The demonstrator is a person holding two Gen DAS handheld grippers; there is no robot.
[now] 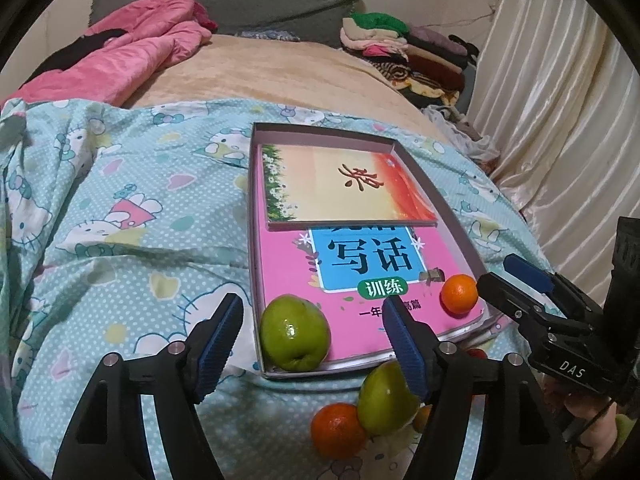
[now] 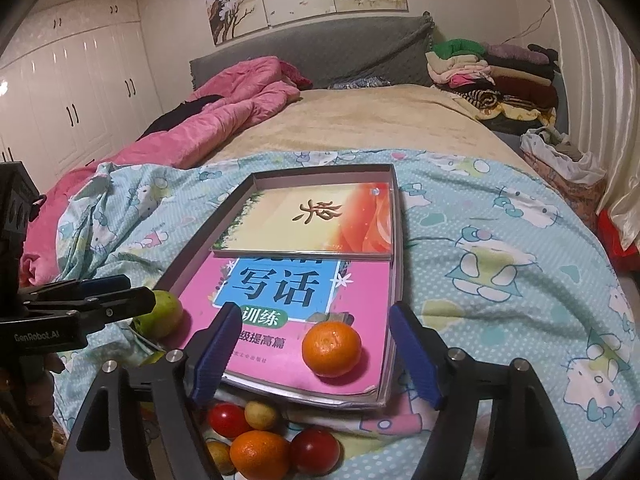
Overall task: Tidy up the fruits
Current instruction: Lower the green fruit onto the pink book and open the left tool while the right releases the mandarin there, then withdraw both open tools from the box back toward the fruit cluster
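Fruit lies in two groups on a bed covered with a cartoon-print sheet [image 2: 500,216]. Nearest the cameras, a loose cluster rests on the sheet just in front of the near wall of a shallow box [image 2: 394,208]: in the right wrist view, two red fruits [image 2: 314,450], one orange [image 2: 259,456] and small yellowish fruits [image 2: 261,414]; in the left wrist view, a second orange [image 1: 338,430] touching a green apple [image 1: 386,398].

Left gripper [image 1: 312,344]: jaws stand apart, holding nothing; its right blue pad partly covers the loose green apple. Right gripper [image 2: 312,356]: jaws likewise wide and empty, framing the box's near right corner.

Inside the box, a pink workbook [image 2: 352,280] lies flat. On it rest a green apple in the near left corner [image 1: 294,334], against the box wall, and an orange in the near right corner [image 2: 331,349]; the two are well apart. Neither touches a pad.

Farther back in the box, a second book with an orange-and-cream cover [image 1: 340,184] overlaps the far edge of the workbook.

Beyond the box: a tan blanket [image 2: 360,120], a pink quilt [image 2: 224,120] at left, folded clothes [image 2: 492,76] at right, and a grey headboard [image 2: 320,52].
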